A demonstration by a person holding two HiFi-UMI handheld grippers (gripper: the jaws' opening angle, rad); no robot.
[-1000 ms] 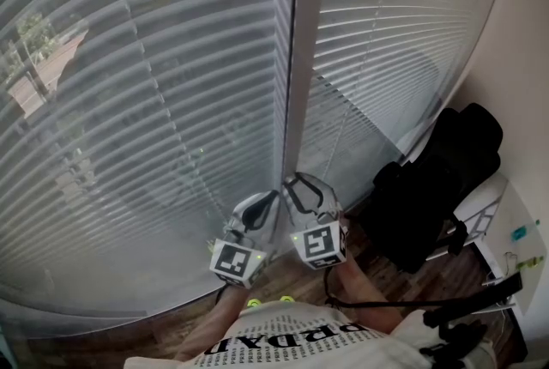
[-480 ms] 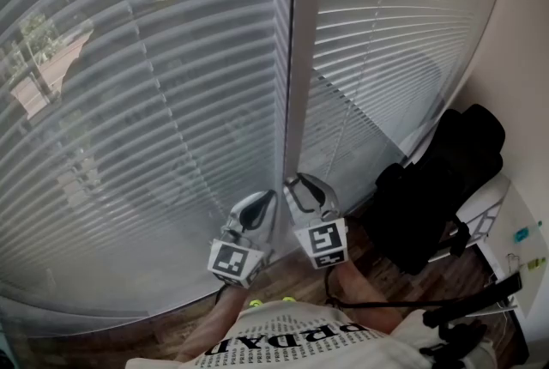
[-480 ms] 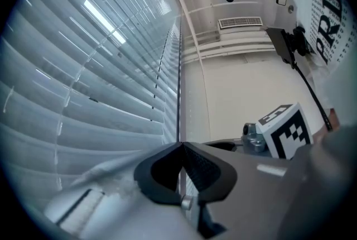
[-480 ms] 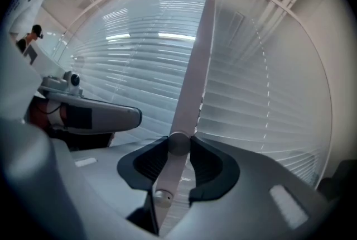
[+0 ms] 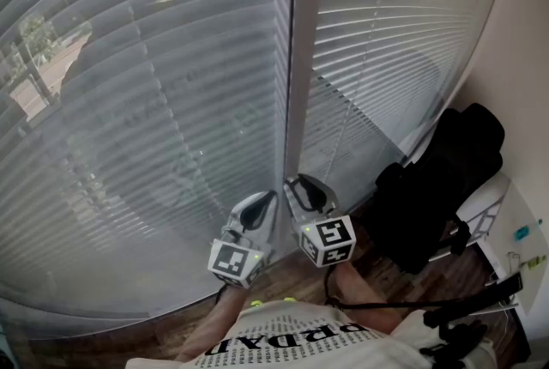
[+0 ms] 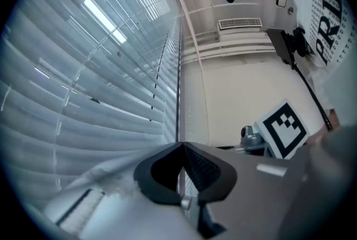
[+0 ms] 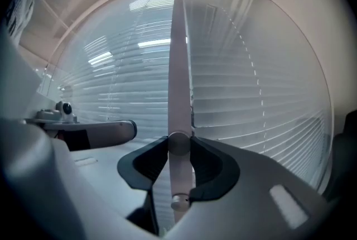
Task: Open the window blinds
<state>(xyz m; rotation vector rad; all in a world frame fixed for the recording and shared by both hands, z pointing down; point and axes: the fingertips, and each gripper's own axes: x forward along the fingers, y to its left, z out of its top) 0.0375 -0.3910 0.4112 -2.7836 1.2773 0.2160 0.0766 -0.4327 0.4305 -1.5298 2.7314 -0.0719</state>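
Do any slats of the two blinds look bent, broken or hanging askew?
Nothing stands out. The slats of the left blind and the right blind run even and parallel, and the pale wand hangs straight in the right gripper.

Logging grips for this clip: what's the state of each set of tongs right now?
Left gripper: closed, nothing seen held.
Right gripper: closed on the blind wand.
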